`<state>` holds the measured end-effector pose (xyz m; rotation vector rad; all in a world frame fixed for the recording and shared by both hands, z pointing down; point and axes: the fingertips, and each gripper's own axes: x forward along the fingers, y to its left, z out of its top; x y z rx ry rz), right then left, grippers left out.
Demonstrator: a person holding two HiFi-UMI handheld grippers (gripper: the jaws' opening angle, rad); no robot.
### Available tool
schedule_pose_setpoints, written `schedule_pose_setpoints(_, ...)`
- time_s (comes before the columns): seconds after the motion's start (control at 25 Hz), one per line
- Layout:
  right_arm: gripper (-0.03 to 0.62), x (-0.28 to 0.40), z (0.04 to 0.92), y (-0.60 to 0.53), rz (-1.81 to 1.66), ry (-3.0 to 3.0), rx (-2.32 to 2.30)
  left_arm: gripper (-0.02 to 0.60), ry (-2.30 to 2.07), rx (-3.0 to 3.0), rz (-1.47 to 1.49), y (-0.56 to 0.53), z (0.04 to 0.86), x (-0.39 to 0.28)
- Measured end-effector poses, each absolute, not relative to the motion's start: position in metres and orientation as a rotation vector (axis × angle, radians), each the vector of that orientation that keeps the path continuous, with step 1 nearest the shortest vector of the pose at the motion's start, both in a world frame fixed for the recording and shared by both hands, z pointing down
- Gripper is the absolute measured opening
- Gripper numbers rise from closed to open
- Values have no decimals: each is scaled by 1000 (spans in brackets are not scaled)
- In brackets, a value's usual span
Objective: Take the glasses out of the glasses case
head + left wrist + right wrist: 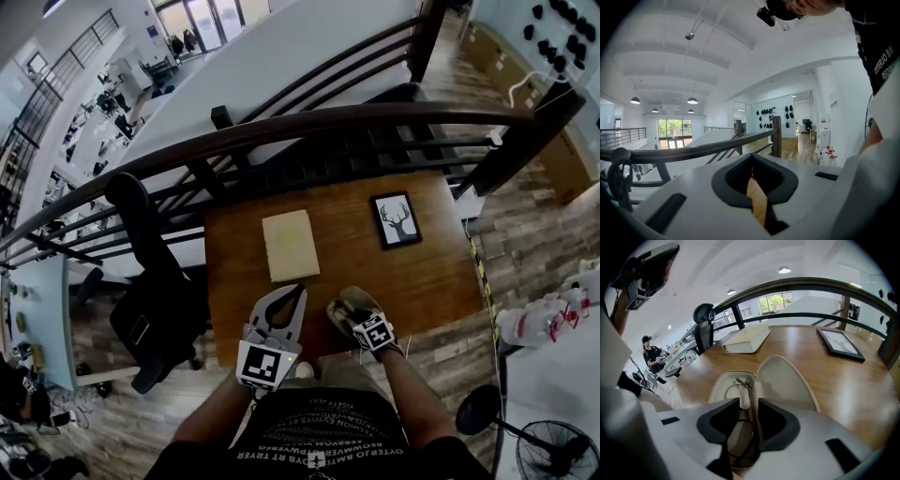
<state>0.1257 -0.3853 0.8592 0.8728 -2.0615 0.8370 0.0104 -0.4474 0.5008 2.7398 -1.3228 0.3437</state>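
My left gripper [299, 290] hovers nearly level, jaws together and empty; my right gripper [750, 401] tilts steeply downward beside it, jaws slightly apart

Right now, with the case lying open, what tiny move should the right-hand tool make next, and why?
Probably close the right gripper on the glasses. Its jaws straddle the folded frame inside the open glasses case, seemingly with a little gap left, so a gentle pinch should come before any lift.
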Motion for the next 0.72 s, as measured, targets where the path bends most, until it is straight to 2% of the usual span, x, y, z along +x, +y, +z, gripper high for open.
schedule_pose_setpoints(0.12, 106, 127, 861, -386, 807, -2045, 875, 26, -1326, 2738, 364, -445, 501, 9)
schedule_pose_setpoints(0.16, 39, 130, 861, -387, 788, -2030, 882, 26, -1326, 2737, 361, -445, 501, 9)
schedule_pose_setpoints(0.2, 30, 132, 860, -387, 779, -2017, 885, 26, -1325, 2739, 358, -444, 501, 9)
schedule_pose_setpoints(0.72, 26, 148, 825, -388, 829, -2084, 1055, 26, -1312, 2753, 339, -429, 491, 6)
